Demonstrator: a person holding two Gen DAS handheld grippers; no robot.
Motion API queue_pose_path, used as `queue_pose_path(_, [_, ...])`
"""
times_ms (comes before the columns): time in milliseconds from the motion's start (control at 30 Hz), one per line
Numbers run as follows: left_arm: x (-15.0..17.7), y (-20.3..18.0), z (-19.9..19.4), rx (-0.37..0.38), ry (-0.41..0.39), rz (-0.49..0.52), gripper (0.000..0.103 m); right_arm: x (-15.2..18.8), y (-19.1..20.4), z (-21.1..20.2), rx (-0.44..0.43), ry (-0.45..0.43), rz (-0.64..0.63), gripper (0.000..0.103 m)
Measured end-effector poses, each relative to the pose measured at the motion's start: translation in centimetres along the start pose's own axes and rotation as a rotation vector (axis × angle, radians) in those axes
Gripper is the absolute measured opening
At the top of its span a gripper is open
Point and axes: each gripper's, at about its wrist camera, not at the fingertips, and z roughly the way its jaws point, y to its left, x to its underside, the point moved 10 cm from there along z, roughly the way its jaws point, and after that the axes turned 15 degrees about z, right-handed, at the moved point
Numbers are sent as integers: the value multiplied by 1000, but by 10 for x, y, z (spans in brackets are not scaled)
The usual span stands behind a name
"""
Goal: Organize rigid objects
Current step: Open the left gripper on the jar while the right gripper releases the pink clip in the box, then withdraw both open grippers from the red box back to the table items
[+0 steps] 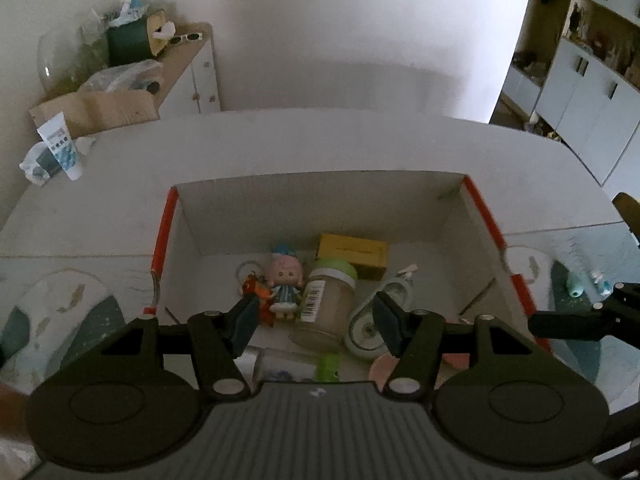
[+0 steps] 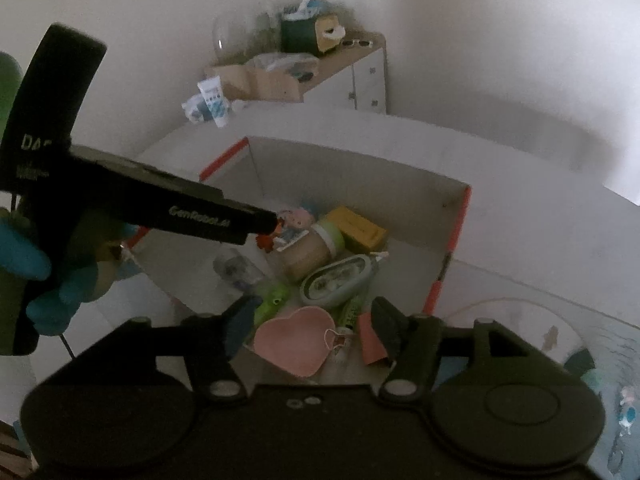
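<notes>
Above the open cardboard box [image 1: 188,232] on the white surface [image 1: 100,184]: left hand-held gripper [image 1: 316,320] with jaws apart, nothing between the pads. Right hand-held gripper [image 2: 312,324] likewise apart and empty, over the box's near end.

Inside the box, lying together on its floor: doll figure [image 1: 285,280], green-lidded jar [image 1: 326,300] on its side just beside the doll, yellow block [image 1: 354,254] near the far wall, oval tape dispenser [image 2: 334,280], pink heart-shaped dish [image 2: 296,340], small green toy [image 2: 272,300].

At left in the right wrist view: blue-gloved hand [image 2: 24,256] on the left gripper's handle.

On the surface's far corner, well apart from the box: white tube [image 1: 62,148].
</notes>
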Motion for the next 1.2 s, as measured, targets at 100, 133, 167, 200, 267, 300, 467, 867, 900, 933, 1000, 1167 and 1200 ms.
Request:
queue_pose_path(100, [-2, -8, -13, 4, -21, -11, 61, 0, -4, -12, -11, -13, 10, 69])
queue_pose_path(133, [-2, -11, -16, 2, -25, -15, 61, 0, -6, -16, -10, -21, 12, 71])
queue_pose_path(167, [-3, -15, -20, 3, -32, -20, 61, 0, -8, -20, -9, -28, 14, 71])
queue_pose_path(200, [-4, -19, -25, 7, -40, -24, 61, 0, -11, -25, -13, -35, 18, 72])
queue_pose_path(267, [-7, -28, -31, 8, -50, -28, 62, 1, -17, -36, -19, -46, 30, 76])
queue_pose_path(300, [-8, -33, -34, 8, -57, -28, 64, 1, -20, -40, -21, -51, 32, 77])
queue_pose_path(467, [-15, -61, -50, 6, -95, -13, 71, 5, -43, -68, -28, -81, 51, 85])
queue_pose_path(867, [-35, -141, -70, -7, -178, 7, 83, 22, -126, -131, 13, -154, 130, 100])
queue_pose_path(900, [-37, -149, -70, -7, -181, 16, 83, 24, -133, -134, 17, -159, 138, 101])
queue_pose_path(933, [-39, -157, -68, -8, -180, 26, 83, 25, -142, -138, 22, -163, 150, 101])
queue_pose_path(1000, [-43, -174, -65, -1, -174, 42, 83, 29, -156, -144, 29, -166, 167, 101])
queue_pose_path(1167, [-52, -211, -53, 6, -169, 82, 83, 38, -193, -154, 57, -174, 198, 101])
queue_pose_path(1200, [-54, -217, -50, 9, -169, 87, 83, 40, -200, -155, 63, -174, 202, 101])
